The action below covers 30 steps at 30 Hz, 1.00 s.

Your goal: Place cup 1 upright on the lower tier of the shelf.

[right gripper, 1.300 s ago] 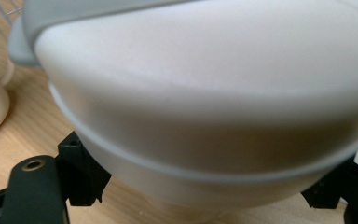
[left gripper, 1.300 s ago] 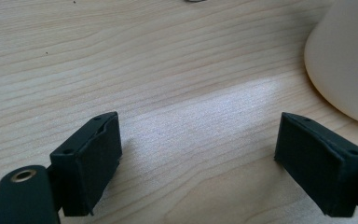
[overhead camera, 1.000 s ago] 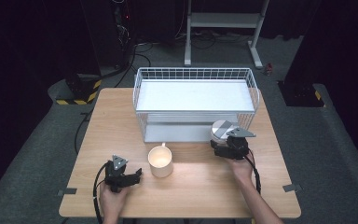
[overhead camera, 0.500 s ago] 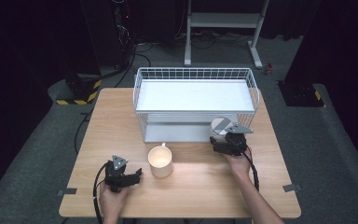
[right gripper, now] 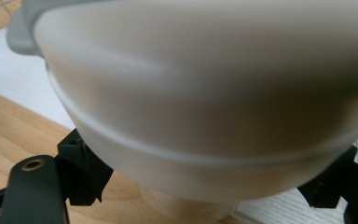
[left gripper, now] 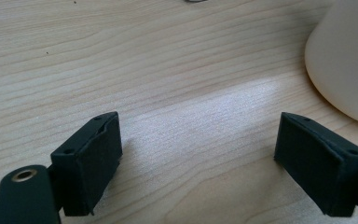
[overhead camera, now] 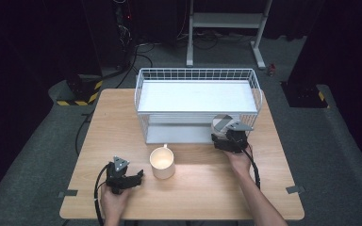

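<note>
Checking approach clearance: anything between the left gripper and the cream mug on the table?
Nothing visible. The left gripper, jaws open, rests on the light wooden table beside the cream ceramic mug. In the left gripper view only bare wood lies between the jaws and the mug's side.

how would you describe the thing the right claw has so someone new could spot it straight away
Start at the wooden table and find the white wire rack at its far half. At the rack's front right corner the right claw grips a pale bowl between its jaws. Unlike the cream mug standing free mid-table, it is wider, flares to a rim, sits on a narrow foot and is held.
</note>
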Tool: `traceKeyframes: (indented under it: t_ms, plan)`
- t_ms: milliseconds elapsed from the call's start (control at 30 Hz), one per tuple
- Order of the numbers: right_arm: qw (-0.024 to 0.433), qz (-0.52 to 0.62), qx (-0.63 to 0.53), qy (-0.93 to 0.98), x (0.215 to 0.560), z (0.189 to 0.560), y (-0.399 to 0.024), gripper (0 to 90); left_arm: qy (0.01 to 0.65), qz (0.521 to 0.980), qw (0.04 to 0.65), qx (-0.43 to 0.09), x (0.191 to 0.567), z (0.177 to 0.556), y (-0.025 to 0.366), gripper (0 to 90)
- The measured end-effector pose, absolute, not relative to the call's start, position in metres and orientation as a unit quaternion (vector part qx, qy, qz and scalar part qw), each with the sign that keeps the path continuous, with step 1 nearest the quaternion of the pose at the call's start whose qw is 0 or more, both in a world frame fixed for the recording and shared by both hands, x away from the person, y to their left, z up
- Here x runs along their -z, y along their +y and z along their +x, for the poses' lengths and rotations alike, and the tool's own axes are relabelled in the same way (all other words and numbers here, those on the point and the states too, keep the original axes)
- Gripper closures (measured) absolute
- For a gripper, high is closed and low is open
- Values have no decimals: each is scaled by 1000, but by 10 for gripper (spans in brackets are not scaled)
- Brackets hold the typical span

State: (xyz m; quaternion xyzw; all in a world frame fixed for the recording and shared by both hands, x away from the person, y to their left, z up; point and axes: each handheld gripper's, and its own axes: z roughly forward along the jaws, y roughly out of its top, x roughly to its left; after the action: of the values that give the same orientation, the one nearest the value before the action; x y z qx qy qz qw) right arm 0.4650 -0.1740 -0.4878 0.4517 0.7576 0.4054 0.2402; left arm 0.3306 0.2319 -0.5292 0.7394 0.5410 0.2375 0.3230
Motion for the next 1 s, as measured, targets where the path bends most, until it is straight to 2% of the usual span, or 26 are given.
traceKeyframes:
  t_ms: [200,333,600,1000]
  plan:
    - [237,455,-410,754,488,466,-175,183,541,740,323,-238,529,331,232,151]
    - [236,462,-405,753,489,466,-176,138,541,739,323,-238,529,331,232,152]
    - [234,466,-398,755,487,463,-177,141,541,739,323,-237,529,331,232,151]
    - [227,467,-403,754,489,451,-182,215,541,739,323,-238,529,331,232,152]
